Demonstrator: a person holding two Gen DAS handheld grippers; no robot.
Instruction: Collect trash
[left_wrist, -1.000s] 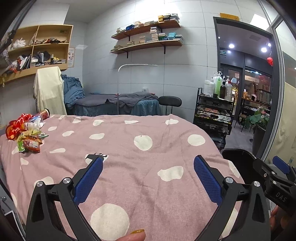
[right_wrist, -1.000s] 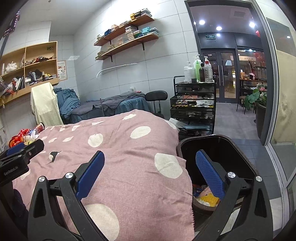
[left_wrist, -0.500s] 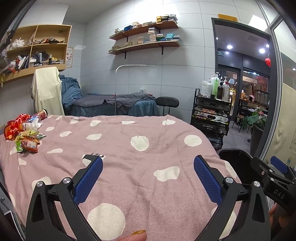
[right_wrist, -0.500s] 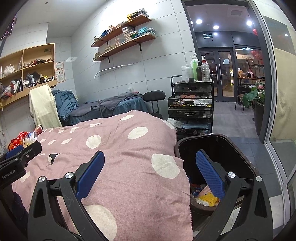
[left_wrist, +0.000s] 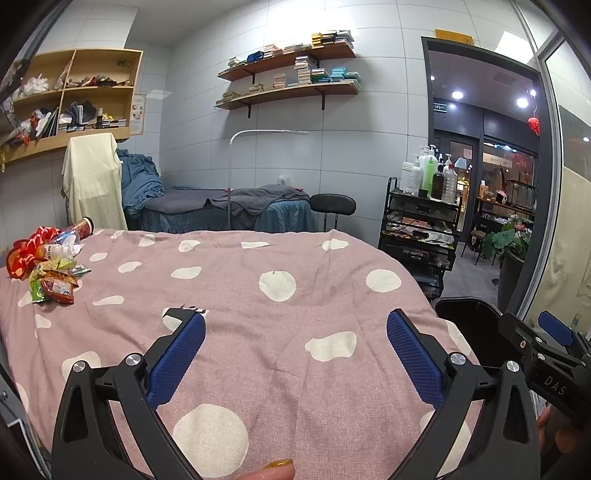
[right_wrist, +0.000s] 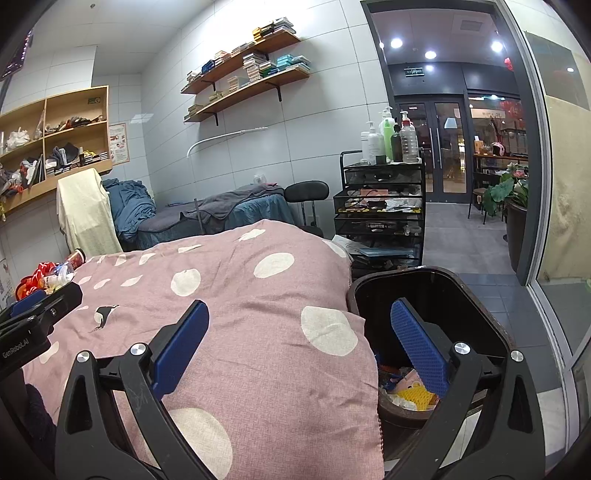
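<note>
A pile of trash (left_wrist: 48, 258) sits at the far left edge of a bed covered in a dusty-pink spread with white spots (left_wrist: 277, 332). The pile is a jumble of crinkled snack wrappers: a bright red one with yellow markings at the back, green and red-orange packets at the front, a clear plastic bottle lying on its side among them, and a red cylindrical can (left_wrist: 83, 226) at the far end. The print on the wrappers is too small to read. From the right wrist view the same pile (right_wrist: 44, 278) shows as a small patch of red and white, partly hidden behind the other gripper.

The left gripper (left_wrist: 295, 339) hovers above the middle of the spread, its blue-padded fingers spread wide with nothing between them, well apart from the trash. The right gripper (right_wrist: 299, 332) is likewise spread wide and empty, held over the right edge of the bed. One of its fingers lines up with the mouth of a black trash bin (right_wrist: 480, 295) that stands on the floor just beside the bed. Inside the bin lie yellow, pink and white scraps (right_wrist: 410, 395).

The right gripper's body (left_wrist: 546, 369), seen from the left wrist view, carries the letters "DAS". The left gripper's body (right_wrist: 26, 332), seen from the right wrist view, reads "GenRobot.AI".
</note>
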